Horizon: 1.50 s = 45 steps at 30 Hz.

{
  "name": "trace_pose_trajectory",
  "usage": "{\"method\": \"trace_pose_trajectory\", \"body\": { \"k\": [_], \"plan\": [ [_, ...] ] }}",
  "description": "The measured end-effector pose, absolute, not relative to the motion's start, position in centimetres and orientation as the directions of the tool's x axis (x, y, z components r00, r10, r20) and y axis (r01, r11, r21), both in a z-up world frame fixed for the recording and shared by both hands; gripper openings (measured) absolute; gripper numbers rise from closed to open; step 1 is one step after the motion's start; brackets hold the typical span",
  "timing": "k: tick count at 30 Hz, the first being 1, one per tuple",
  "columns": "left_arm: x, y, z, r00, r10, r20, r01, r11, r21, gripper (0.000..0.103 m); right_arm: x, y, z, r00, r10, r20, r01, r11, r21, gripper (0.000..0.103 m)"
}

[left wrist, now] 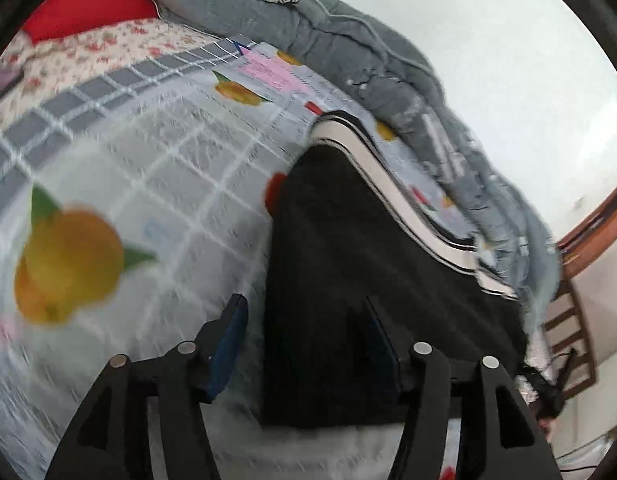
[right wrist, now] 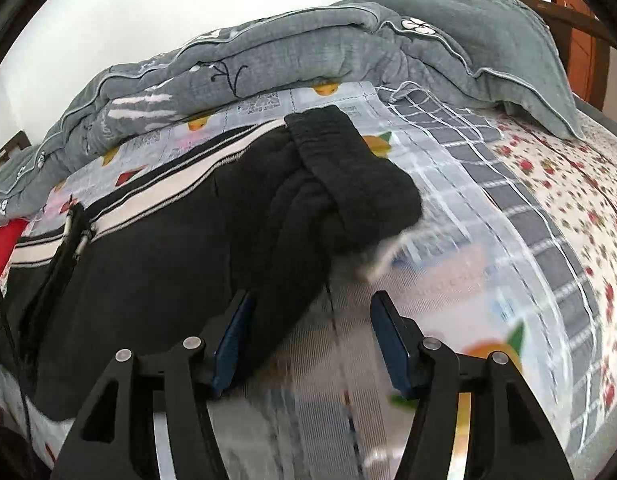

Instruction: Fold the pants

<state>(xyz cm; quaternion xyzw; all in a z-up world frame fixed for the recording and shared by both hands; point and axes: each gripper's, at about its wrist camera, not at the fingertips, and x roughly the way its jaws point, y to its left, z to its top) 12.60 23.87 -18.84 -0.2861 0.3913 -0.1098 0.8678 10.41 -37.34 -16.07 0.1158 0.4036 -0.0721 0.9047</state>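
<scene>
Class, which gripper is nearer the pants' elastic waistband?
Right. The right gripper faces the waistband just ahead; the left gripper sits at the black pants' opposite end.

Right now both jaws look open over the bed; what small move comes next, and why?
Probably ease the right gripper forward and close it on the black pants edge lying between its open jaws. The left gripper also hangs open at the pants' other end, gripping nothing, and the waistband sits bunched, so no fold can start without a hold.
</scene>
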Motion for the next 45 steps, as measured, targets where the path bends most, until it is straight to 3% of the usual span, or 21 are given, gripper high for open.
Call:
{"method": "trace_pose_trajectory", "body": {
  "k": [6, 9, 17, 25, 27, 30, 34, 37, 42, 45],
  "plan": [
    [14.6, 22.1, -18.9, 0.682, -0.393, -0.617, -0.062, 0.809, -0.584, 0.066, 8.0, -36.4, -14.6, 0.670, -0.035, -0.741, 0.215, 0.965, 0.148, 0.059],
    [15.0, 21.1, -18.7, 0.681, -0.348, -0.644, -0.088, 0.834, -0.544, 0.066, 6.7, -35.3, -13.6, 0.683, -0.054, -0.729, 0.191, 0.976, 0.107, 0.059],
    [8.1, 21.3, -19.5, 0.690, -0.431, -0.582, -0.037, 0.781, -0.623, 0.066, 3.6, -34.5, -13.2, 0.698, -0.036, -0.715, 0.162, 0.981, 0.108, 0.059],
    [10.1, 20.9, -19.9, 0.730, -0.376, -0.571, -0.157, 0.721, -0.675, 0.064, 2.3, -33.9, -12.4, 0.713, -0.010, -0.701, 0.103, 0.991, 0.091, 0.059],
    [10.3, 20.3, -19.3, 0.722, -0.286, -0.631, -0.228, 0.762, -0.606, 0.038, 1.4, -34.1, -12.1, 0.715, -0.014, -0.699, 0.083, 0.994, 0.065, 0.059],
    [10.3, 19.0, -17.9, 0.723, -0.193, -0.664, -0.265, 0.809, -0.524, 0.022, 0.0, -35.0, -12.4, 0.720, -0.036, -0.693, 0.089, 0.995, 0.042, 0.059],
    [10.3, 14.8, -12.5, 0.774, -0.068, -0.629, -0.225, 0.900, -0.373, 0.019, -1.2, -37.1, -14.1, 0.707, -0.025, -0.707, 0.113, 0.990, 0.078, 0.059],
    [10.8, 10.0, -8.3, 0.804, -0.053, -0.592, -0.138, 0.952, -0.273, 0.018, -1.5, -38.8, -15.3, 0.693, -0.021, -0.721, 0.127, 0.987, 0.093, 0.059],
    [11.6, 0.3, -3.8, 0.829, -0.184, -0.528, 0.067, 0.970, -0.233, 0.016, -1.8, -41.9, -15.2, 0.714, -0.046, -0.698, 0.146, 0.986, 0.084, 0.059],
    [12.3, -6.5, -3.5, 0.805, -0.256, -0.535, 0.175, 0.964, -0.198, 0.016, -2.1, -43.9, -14.7, 0.735, -0.041, -0.676, 0.154, 0.982, 0.108, 0.059]
  ]
}}
